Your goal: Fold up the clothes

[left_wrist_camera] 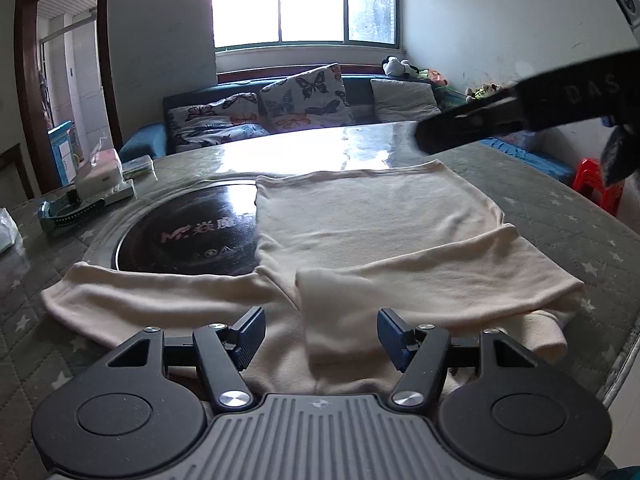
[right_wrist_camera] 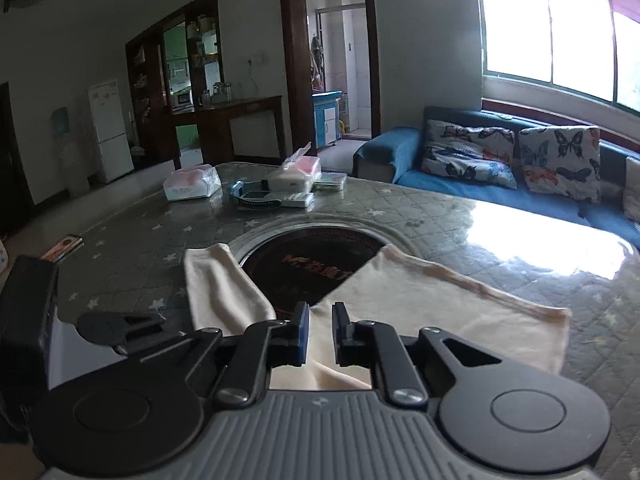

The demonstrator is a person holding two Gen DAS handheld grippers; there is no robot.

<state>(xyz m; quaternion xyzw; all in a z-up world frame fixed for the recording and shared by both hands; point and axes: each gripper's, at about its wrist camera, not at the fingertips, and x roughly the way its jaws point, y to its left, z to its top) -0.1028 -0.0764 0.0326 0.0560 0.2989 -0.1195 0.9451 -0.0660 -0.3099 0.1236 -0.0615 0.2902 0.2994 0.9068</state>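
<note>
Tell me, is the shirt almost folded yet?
Not yet, it's only started. Done: one sleeve is folded across the cream shirt. In hand: nothing is gripped right now; the left gripper is open above the shirt, and the right gripper has a small gap with cloth showing behind it. Left: the other sleeve still sticks out sideways on the table, and the body isn't folded.

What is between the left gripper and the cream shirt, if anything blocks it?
Nothing visible blocks it. The left gripper is open directly over the cream shirt, with the folded sleeve just ahead of its fingers. The right gripper is off to the far right, out of that path.
</note>
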